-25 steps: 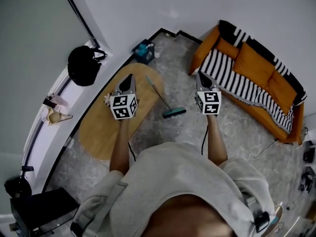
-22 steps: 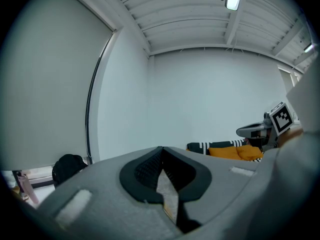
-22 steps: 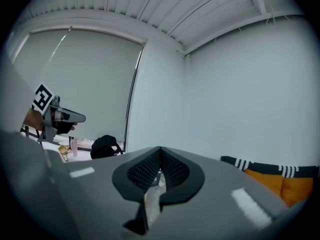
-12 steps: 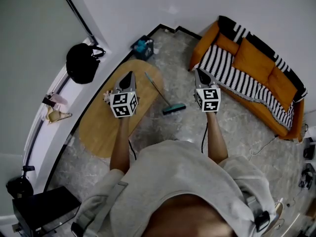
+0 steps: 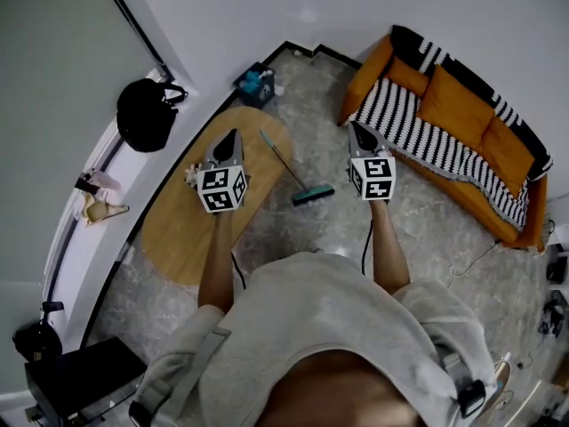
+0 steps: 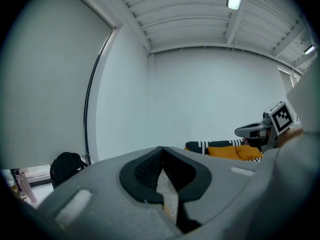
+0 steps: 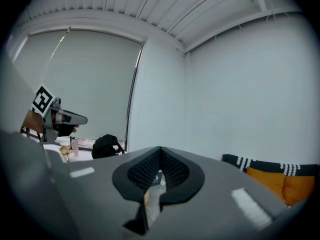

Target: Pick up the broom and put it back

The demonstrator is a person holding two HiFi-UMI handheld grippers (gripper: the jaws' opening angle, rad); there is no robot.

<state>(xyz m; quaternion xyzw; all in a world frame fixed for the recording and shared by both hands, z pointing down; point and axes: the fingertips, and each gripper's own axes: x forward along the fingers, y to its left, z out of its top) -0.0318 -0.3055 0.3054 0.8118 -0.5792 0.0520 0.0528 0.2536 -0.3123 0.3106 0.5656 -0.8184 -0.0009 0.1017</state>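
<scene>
Fingers (image 6: 145,171) closed and empty on left gripper (image 5: 231,136) and right gripper (image 5: 355,126), above the speckled floor (image 5: 331,231) where the broom (image 5: 313,196) lies beside the oval wooden counter (image 5: 173,229).

Head view from above, facing steeply down past torso (image 5: 329,327) and forearms (image 5: 216,269) onto floor (image 5: 338,238), table (image 5: 173,229), sofa (image 5: 462,132) and black bag (image 5: 142,116); wide, far off. Left gripper view riding on left gripper (image 5: 233,137), close behind own fingers (image 6: 144,170), facing roughly level at white wall (image 6: 210,94). Right gripper view same on right gripper (image 5: 355,126), toward wall corner (image 7: 186,109). Shared by all three: sofa, black bag; each gripper view catching the other gripper at its edge.
</scene>
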